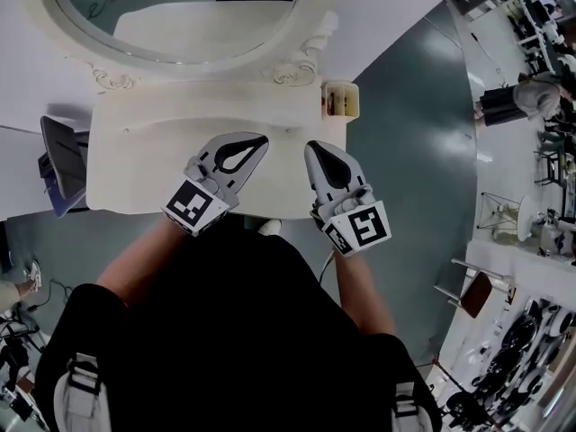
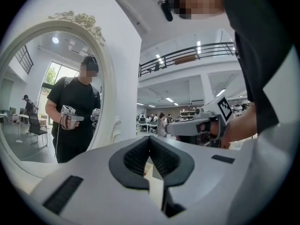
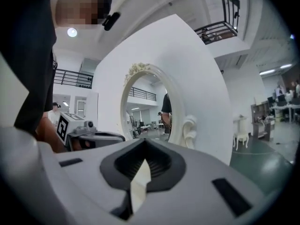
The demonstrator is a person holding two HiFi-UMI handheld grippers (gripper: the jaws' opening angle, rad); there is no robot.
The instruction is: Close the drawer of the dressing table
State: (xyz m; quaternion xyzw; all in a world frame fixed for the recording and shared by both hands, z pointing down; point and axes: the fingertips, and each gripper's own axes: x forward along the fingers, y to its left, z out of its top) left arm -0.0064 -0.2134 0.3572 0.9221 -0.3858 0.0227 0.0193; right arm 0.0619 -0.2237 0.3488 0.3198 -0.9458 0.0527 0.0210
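Seen from above, a cream dressing table (image 1: 106,201) stands straight in front of a person in a black top (image 1: 234,331). Its long axis runs left to right across the view. An oval mirror (image 1: 180,7) in a carved frame rises along the far edge of the tabletop (image 1: 153,165), so the table's front faces the person. The drawer lies beneath the tabletop's near edge and is hidden from this angle; whether it is fully in cannot be told. Both hands hold their tools side by side above the near edge, right of its middle, apart from each other and touching nothing. The left tool (image 1: 257,144) points towards the far right corner, and its own view shows its ribbed black pads pressed together with nothing between them. The right tool (image 1: 317,151) points towards the mirror, its jaws likewise closed tight and empty. Each tool shows in the other's view, held level in front of the mirror. A small cream holder (image 1: 340,100) sits at the far right corner of the tabletop. Glossy grey floor (image 1: 405,151) spreads out to the right.
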